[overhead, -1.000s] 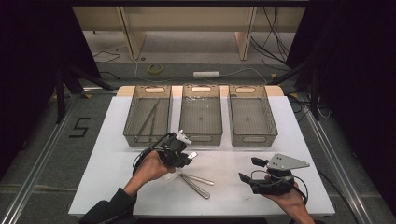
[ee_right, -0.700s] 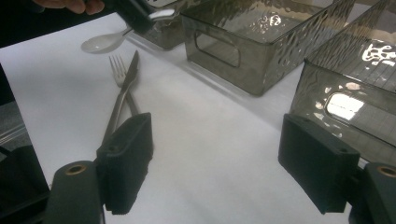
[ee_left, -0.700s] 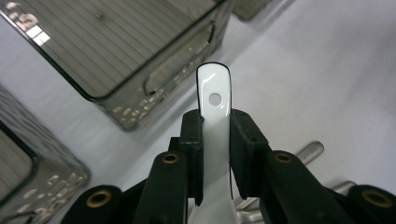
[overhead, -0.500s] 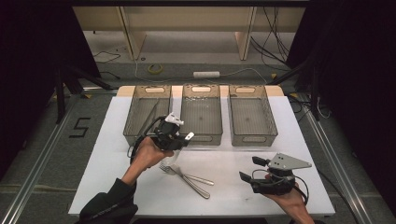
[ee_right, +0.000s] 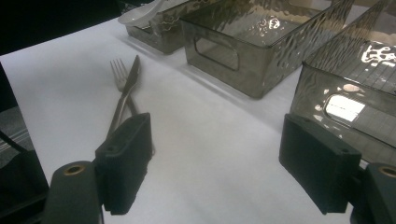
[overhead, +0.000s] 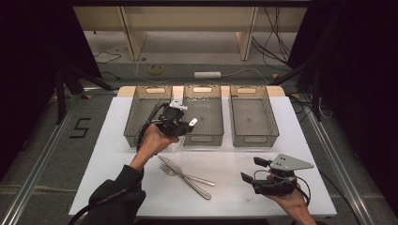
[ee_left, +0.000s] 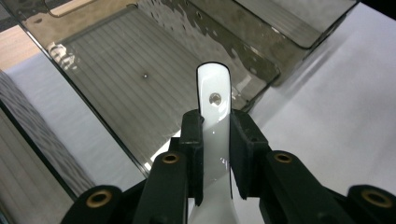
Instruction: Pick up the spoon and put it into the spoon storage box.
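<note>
Glossy white ceramic spoon (ee_left: 214,100) clamped in left gripper (ee_left: 215,140) over rippled smoky bin (ee_left: 140,79); right gripper (ee_right: 219,163) wide.

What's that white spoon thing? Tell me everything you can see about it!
The white spoon looks like glossy ceramic or plastic, with a flat handle that has a rounded end and a small hole near its tip. The left hand-held gripper is shut on its handle, with both black pads pressing its sides. It is lifted off the table, its handle end pointing over the middle smoky bin. In the right gripper view its bowl shows beside the bins.
</note>
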Demonstrator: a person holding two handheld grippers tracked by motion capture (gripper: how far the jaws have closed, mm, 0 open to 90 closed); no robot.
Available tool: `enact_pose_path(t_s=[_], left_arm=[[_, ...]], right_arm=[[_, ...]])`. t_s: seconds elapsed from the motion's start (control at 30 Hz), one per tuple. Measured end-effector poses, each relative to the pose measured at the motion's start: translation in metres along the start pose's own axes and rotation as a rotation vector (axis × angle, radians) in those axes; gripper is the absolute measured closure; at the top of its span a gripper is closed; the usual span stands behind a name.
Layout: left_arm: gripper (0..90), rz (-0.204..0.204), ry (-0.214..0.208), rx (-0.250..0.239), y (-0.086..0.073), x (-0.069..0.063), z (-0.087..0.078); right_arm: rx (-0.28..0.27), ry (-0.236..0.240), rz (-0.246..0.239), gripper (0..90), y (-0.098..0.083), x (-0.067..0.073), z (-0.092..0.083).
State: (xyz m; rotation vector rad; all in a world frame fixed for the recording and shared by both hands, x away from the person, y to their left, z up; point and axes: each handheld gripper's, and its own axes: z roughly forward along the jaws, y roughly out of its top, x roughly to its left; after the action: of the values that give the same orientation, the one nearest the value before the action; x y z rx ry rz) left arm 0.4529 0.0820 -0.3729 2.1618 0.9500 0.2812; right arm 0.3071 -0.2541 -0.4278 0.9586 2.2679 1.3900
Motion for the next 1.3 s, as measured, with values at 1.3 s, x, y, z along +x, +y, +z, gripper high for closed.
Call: enact_pose_path(t_s=[1.3], left_arm=[[75.8, -0.075, 0.074, -0.112, 0.058, 0.015, 0.031]], right_arm=[[0.002, 0.007, 0.000, 26.4, -0.001, 0.000, -0.001]])
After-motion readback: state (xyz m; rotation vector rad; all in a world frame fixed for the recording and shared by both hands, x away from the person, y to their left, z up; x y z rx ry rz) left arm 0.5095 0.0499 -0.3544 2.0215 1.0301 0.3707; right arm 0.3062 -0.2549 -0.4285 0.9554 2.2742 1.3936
